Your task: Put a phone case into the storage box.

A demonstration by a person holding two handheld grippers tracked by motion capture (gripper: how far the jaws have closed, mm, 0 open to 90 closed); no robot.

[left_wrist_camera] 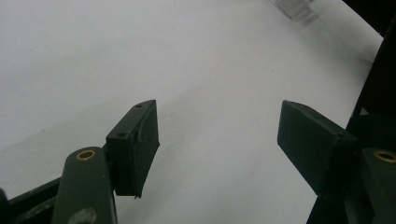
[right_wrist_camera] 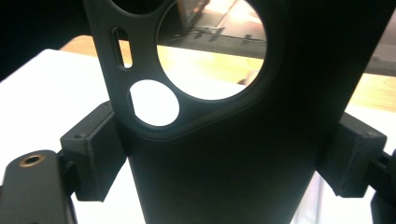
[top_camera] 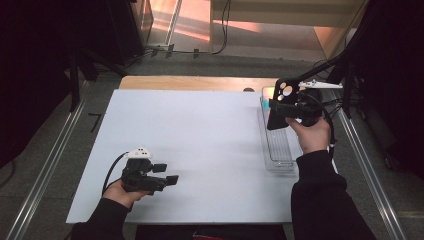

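Note:
A black phone case (top_camera: 280,98) with round camera cut-outs stands upright in my right gripper (top_camera: 283,109), held above the far end of a clear plastic tray (top_camera: 278,152). In the right gripper view the case (right_wrist_camera: 224,186) is pinched from both sides by my right gripper (right_wrist_camera: 224,156), whose pads press on its edges. My left gripper (top_camera: 167,173) rests low over the white sheet (top_camera: 200,140) near the front left, its jaws apart and pointing right. Nothing lies between the fingers of my left gripper (left_wrist_camera: 219,135).
The long clear tray lies along the right edge of the white sheet, with something teal (top_camera: 264,103) at its far end. A strip of wooden tabletop (top_camera: 200,82) shows behind the sheet. Metal rails (top_camera: 47,170) run along the floor on both sides.

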